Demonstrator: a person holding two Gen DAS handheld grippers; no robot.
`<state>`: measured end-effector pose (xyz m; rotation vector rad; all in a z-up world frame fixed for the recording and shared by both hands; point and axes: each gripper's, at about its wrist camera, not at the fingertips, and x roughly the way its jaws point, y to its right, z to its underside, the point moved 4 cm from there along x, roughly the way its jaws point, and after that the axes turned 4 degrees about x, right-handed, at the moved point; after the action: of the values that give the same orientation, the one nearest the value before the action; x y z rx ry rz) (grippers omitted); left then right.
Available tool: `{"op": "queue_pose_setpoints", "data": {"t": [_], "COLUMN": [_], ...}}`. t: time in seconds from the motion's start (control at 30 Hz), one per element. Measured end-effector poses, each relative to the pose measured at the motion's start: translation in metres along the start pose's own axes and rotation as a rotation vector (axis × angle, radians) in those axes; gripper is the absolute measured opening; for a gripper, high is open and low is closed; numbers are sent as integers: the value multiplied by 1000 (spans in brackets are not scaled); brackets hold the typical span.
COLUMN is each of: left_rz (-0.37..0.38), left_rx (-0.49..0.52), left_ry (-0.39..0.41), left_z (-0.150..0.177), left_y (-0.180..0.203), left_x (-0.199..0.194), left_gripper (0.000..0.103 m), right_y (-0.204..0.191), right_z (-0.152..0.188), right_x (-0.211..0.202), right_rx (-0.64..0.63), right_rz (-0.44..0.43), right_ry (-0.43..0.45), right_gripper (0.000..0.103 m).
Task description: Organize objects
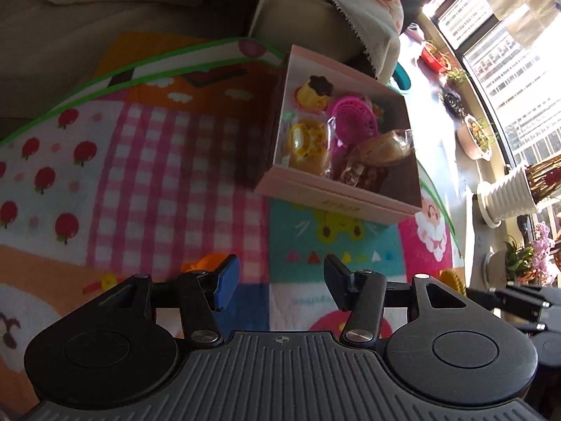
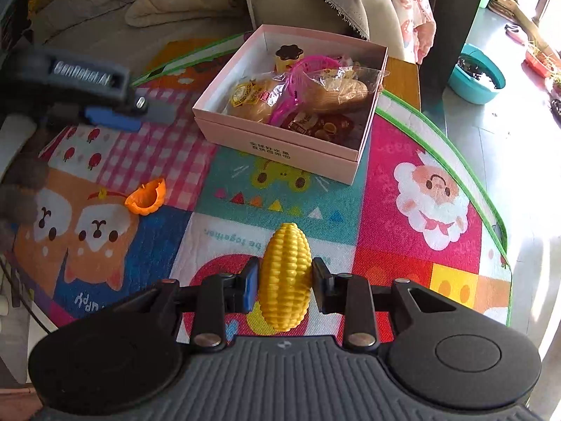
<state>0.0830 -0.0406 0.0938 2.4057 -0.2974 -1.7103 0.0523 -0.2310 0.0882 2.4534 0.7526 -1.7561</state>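
Observation:
My right gripper (image 2: 284,282) is shut on a yellow toy corn cob (image 2: 285,273), held above the colourful play mat (image 2: 420,189). A pink box (image 2: 280,147) stands further ahead on the mat; it holds wrapped bread, a pink toy basket (image 2: 301,70) and a toy pudding (image 2: 287,54). My left gripper (image 1: 278,286) is open and empty, above the mat and short of the pink box (image 1: 329,200). An orange toy cup (image 2: 147,198) lies on the mat at the left; its edge shows by my left finger (image 1: 207,263). The left gripper also shows in the right wrist view (image 2: 115,115).
A beige sofa (image 2: 298,3) with a blanket stands behind the box. A teal basin (image 2: 477,77) and potted plants (image 1: 508,193) sit on the grey floor to the right, by the window. The mat's green edge (image 2: 466,161) curves along the right.

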Motion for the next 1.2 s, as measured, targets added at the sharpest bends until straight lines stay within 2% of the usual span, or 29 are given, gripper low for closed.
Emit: {"op": "queue_pose_setpoints", "data": {"t": [0.17, 0.27, 0.37, 0.43, 0.47, 0.53, 0.67, 0.87, 1.07, 1.2], "left_rz": [-45, -70, -77, -93, -97, -91, -82, -96, -80, -140], "left_rx": [-119, -149, -124, -79, -62, -37, -7, -10, -40, -17], "left_ry": [-57, -49, -40, -49, -51, -50, -68, -42, -14, -31], "left_z": [48, 56, 55, 55, 55, 57, 63, 60, 39, 22], "left_y": [-35, -44, -43, -37, -34, -30, -27, -34, -35, -29], "left_x": [-5, -10, -11, -9, -8, -6, -1, 4, 20, 41], "left_gripper": [57, 57, 57, 57, 57, 57, 57, 57, 57, 57], "right_y": [-4, -4, -7, -11, -13, -14, -13, -6, 5, 7], "right_z": [-64, -121, -175, -200, -209, -217, -192, -101, -16, 13], "right_x": [-3, -12, -16, -15, -13, -10, 5, 31, 45, 40], "right_rx": [-6, 19, 45, 46, 51, 59, 57, 38, 75, 90], "right_rz": [-29, -70, -97, -118, -106, -89, -97, -44, 6, 20], "right_ry": [84, 163, 235, 276, 280, 285, 210, 39, -122, -151], "right_gripper": [30, 30, 31, 46, 62, 64, 65, 67, 70, 79]}}
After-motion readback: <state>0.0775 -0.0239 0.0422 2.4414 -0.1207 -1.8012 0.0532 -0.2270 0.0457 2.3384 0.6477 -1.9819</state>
